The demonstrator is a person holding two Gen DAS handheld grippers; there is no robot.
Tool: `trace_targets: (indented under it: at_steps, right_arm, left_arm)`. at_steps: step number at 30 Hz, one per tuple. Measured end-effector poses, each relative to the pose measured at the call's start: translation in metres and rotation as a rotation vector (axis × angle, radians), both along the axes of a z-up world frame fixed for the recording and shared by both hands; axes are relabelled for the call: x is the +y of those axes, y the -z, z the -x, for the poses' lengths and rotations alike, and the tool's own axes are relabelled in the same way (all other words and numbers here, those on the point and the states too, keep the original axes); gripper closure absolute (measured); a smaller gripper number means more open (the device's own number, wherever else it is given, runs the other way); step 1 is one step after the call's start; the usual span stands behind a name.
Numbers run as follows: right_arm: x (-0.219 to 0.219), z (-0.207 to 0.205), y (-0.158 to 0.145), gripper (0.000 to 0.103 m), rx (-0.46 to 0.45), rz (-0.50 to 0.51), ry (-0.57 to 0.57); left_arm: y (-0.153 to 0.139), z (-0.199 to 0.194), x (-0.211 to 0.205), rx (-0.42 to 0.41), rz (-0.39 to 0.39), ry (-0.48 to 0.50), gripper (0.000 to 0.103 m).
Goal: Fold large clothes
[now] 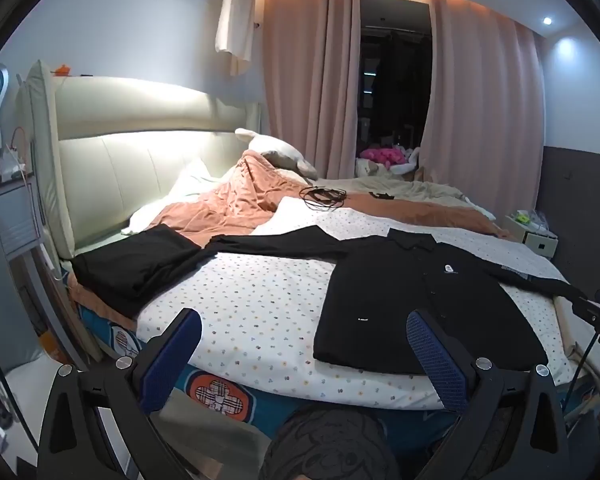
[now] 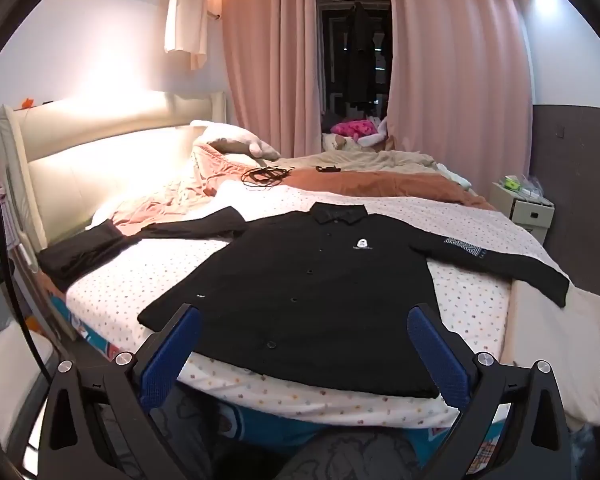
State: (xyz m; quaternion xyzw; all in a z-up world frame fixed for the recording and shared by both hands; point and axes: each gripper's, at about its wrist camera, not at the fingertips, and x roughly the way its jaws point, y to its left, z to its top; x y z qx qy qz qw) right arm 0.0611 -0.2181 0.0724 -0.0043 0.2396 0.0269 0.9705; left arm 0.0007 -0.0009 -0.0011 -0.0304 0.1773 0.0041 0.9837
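Observation:
A black long-sleeved button shirt [image 2: 312,292] lies flat and face up on the dotted white sheet [image 2: 112,280], collar away from me, both sleeves spread out. It also shows in the left wrist view [image 1: 412,300]. My left gripper [image 1: 304,344] is open and empty, held above the bed's near edge to the left of the shirt's hem. My right gripper [image 2: 304,344] is open and empty, just short of the shirt's hem. A folded black garment [image 1: 136,264] lies at the bed's left side, by the left sleeve's end.
A rumpled orange blanket [image 1: 240,204], pillows [image 1: 276,152] and a coil of black cable [image 1: 324,196] lie at the far side of the bed. The padded headboard [image 1: 140,136] is at left. A nightstand [image 2: 524,208] stands at right. Pink curtains [image 2: 268,60] hang behind.

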Motion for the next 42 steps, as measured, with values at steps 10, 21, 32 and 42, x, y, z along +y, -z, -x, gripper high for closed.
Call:
trace_targets:
  at_steps: [10,21,32,42]
  right_arm:
    - [0.009,-0.001,0.010,0.000,0.040,0.037,-0.016]
    - [0.004,0.001,0.018,0.000,0.053,-0.005,-0.001]
    - [0.010,0.002,0.019,0.000,0.057,0.009,-0.001]
    - [0.010,0.002,0.020,0.000,0.063,0.006,0.001]
  left_arm:
    - [0.002,0.003,-0.003,0.024,-0.002,0.023,0.000]
    - [0.001,0.004,-0.005,0.022,-0.008,0.033,0.000]
    - [0.001,0.008,-0.006,0.012,-0.011,0.042,0.000]
    - [0.000,0.008,-0.008,0.014,-0.012,0.042,0.000]
